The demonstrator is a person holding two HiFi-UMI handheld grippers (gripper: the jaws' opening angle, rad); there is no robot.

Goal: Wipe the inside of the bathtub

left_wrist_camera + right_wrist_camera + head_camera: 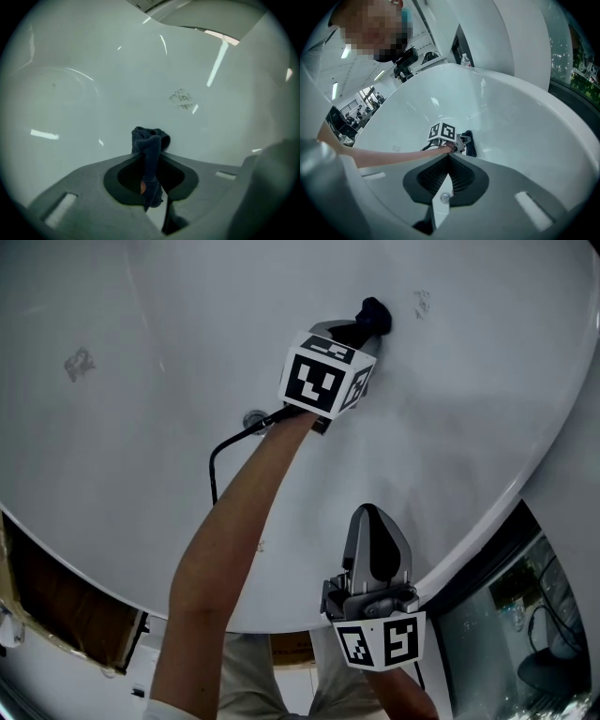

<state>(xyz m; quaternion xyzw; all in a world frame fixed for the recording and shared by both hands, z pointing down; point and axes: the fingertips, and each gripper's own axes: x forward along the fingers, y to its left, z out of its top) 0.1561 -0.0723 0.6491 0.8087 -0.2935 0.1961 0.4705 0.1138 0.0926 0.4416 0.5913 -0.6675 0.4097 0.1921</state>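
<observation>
The white bathtub (487,409) fills the head view, and its curved inner wall (84,108) fills the left gripper view. My left gripper (366,330) reaches deep into the tub, shut on a dark blue cloth (373,315). The bunched end of the cloth (151,139) sticks out past the jaws and sits at the tub surface. A greyish smudge (183,99) marks the wall just beyond the cloth (469,143). My right gripper (368,514) hangs over the near part of the tub by the rim, jaws shut with nothing between them (449,157).
A round drain (254,418) sits beside the left forearm, with a black cable (217,456) trailing from the gripper. Another smudge (80,363) marks the tub's left side. The rim (497,512) curves at the right, with a glass wall (525,615) beyond it. A bottle (465,60) stands on the far ledge.
</observation>
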